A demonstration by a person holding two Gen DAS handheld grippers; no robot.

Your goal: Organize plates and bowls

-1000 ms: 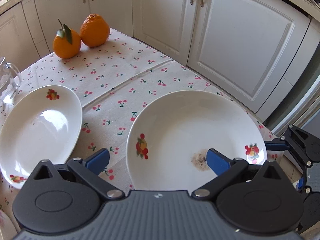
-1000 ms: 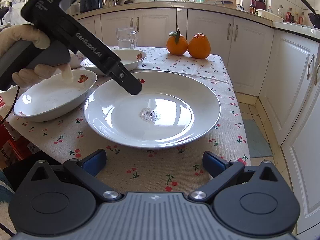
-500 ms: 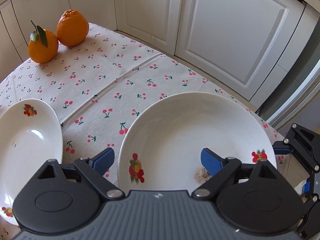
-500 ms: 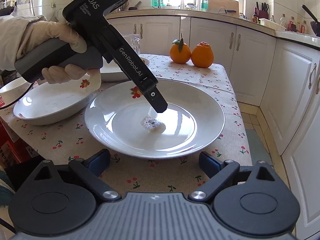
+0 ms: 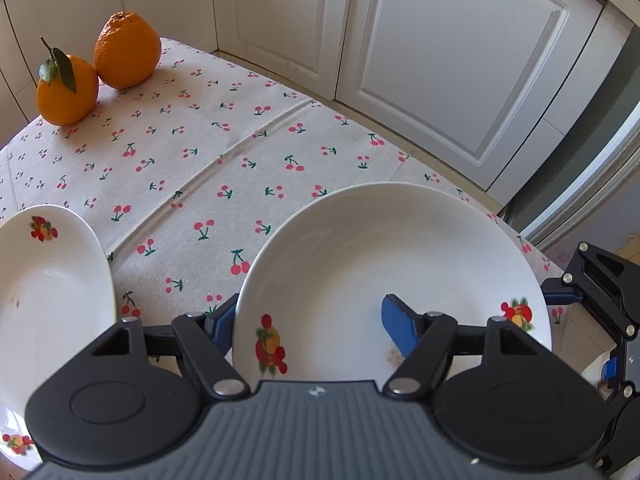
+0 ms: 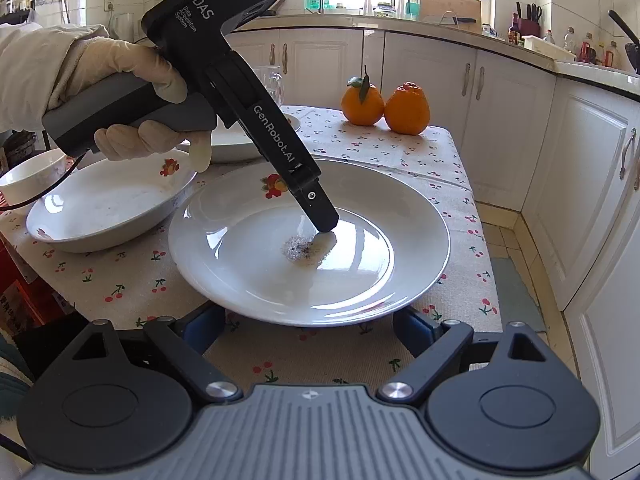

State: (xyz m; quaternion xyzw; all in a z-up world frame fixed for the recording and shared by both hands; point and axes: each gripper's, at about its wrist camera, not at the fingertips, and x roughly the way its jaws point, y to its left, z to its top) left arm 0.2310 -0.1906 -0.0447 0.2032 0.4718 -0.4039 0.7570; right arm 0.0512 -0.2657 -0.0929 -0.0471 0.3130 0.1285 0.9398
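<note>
Left gripper (image 5: 308, 322): fingers spread, straddling the rim at 9 o'clock of the large round white ceramic plate (image 5: 392, 248).
Right gripper (image 6: 308, 326): spread wide, holding nothing, at 6 o'clock.
Advice: seat the rim deeper before clamping.

You have two oranges (image 6: 384, 106) at the far end of the cherry-print tablecloth (image 5: 224, 160), white cabinets (image 5: 440, 60) beyond.

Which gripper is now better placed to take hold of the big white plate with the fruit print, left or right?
Left, probably. The left gripper has its open jaws astride the rim of the big white fruit-print plate, one finger inside, one outside. The right gripper is open too, but sits low before the near rim, not around it.
</note>
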